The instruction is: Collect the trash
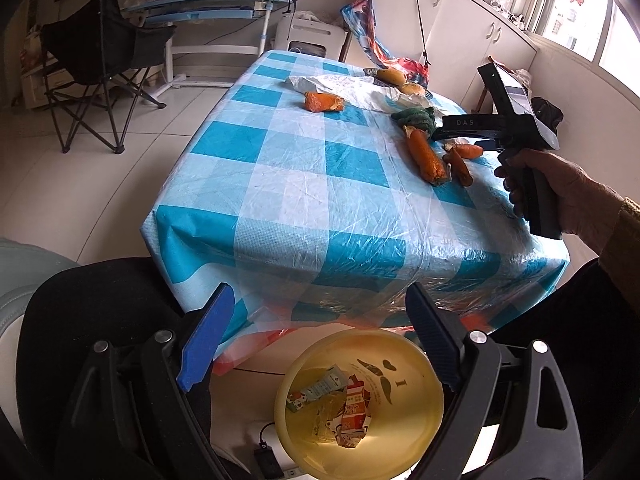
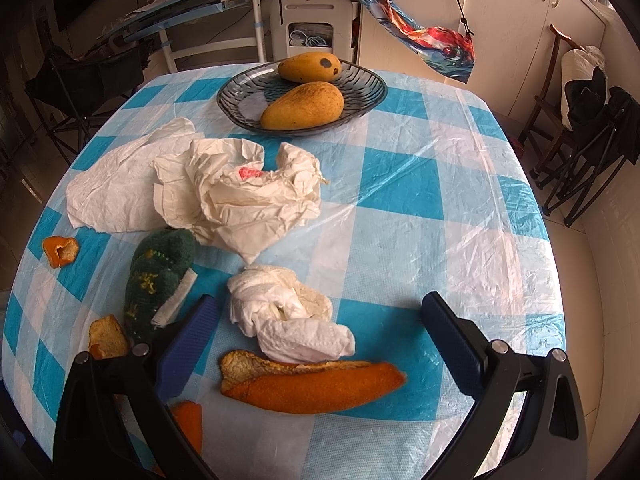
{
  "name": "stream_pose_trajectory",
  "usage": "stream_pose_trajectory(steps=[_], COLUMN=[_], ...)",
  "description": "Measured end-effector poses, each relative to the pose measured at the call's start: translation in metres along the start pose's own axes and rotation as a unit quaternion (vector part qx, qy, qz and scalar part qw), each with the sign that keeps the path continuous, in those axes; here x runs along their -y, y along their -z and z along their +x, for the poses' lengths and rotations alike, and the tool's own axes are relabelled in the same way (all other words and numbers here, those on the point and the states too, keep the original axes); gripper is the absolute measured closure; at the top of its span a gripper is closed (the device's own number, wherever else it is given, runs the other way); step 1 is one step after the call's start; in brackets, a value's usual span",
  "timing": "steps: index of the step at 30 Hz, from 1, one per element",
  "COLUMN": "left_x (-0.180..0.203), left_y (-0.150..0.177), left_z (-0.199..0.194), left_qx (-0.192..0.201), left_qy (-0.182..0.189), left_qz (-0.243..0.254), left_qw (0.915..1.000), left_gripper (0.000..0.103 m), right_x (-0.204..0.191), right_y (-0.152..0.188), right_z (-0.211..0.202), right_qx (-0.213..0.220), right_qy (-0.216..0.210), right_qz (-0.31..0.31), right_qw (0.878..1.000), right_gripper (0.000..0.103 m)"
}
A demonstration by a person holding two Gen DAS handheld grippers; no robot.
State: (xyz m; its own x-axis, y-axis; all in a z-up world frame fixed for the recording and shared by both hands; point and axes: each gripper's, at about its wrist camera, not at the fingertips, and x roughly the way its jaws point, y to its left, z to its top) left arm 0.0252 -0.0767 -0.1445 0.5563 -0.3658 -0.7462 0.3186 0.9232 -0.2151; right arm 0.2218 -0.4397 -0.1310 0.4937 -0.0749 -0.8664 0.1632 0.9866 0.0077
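A long strip of orange peel (image 2: 312, 386), bright orange on its outer skin and pale and pithy along its torn upper edge, is seen lying flat on the blue-and-white checked plastic tablecloth (image 2: 420, 184). Its long axis is laid across the right wrist view, from left to right, with the ragged pithy end at the left and the rounded orange end at the right. It is framed between the two blue-padded fingers of the right gripper (image 2: 320, 344), whose jaws are spread wide and hold nothing. A crumpled white paper tissue (image 2: 292, 320) is touching the peel's upper edge. A larger heap of crumpled white paper (image 2: 240, 188) is seen beyond it, and a dark green knitted cloth (image 2: 156, 280) lies to the left. Smaller orange peel pieces (image 2: 62, 251) are scattered near the table's left edge. Two yellow mangoes (image 2: 304, 106) are held in a dark ribbed glass dish (image 2: 360, 80) at the far side.

The left gripper (image 1: 320, 340) is held below the table edge, its jaws wide apart and empty, above a round yellow plastic bin (image 1: 408, 408) in which torn cartons (image 1: 352, 412) are lying.
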Motion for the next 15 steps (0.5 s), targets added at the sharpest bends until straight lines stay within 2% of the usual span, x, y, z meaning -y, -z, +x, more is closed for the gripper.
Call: stream_pose_trajectory(steps=[2, 6, 9, 12, 15], left_x=[0.0, 0.001, 0.001, 0.001, 0.002], left_y=[0.0, 0.001, 0.0, 0.0, 0.001], left_z=[-0.001, -0.004, -0.007, -0.007, -0.009], left_qx=[0.002, 0.01, 0.017, 0.018, 0.019], left_qy=[-0.001, -0.007, -0.014, -0.022, -0.029], left_qz=[-0.002, -0.005, -0.004, -0.004, -0.003], left_qw=[1.0, 0.9999, 0.9998, 0.9996, 0.9994], left_gripper=[0.019, 0.019, 0.019, 0.019, 0.019], right_x=[0.005, 0.014, 0.026, 0.033, 0.02], right_y=[0.008, 0.024, 0.042, 0.056, 0.058], right_z=[-0.01, -0.043, -0.066, -0.082, -0.087], right_qx=[-0.009, 0.019, 0.034, 0.049, 0.053], right_qy=[0.003, -0.007, -0.038, -0.086, -0.107], right_qz=[0.015, 0.034, 0.071, 0.106, 0.089], right_qw=[1.0, 0.999, 0.996, 0.989, 0.989], right_gripper=[0.006, 0.006, 0.006, 0.006, 0.006])
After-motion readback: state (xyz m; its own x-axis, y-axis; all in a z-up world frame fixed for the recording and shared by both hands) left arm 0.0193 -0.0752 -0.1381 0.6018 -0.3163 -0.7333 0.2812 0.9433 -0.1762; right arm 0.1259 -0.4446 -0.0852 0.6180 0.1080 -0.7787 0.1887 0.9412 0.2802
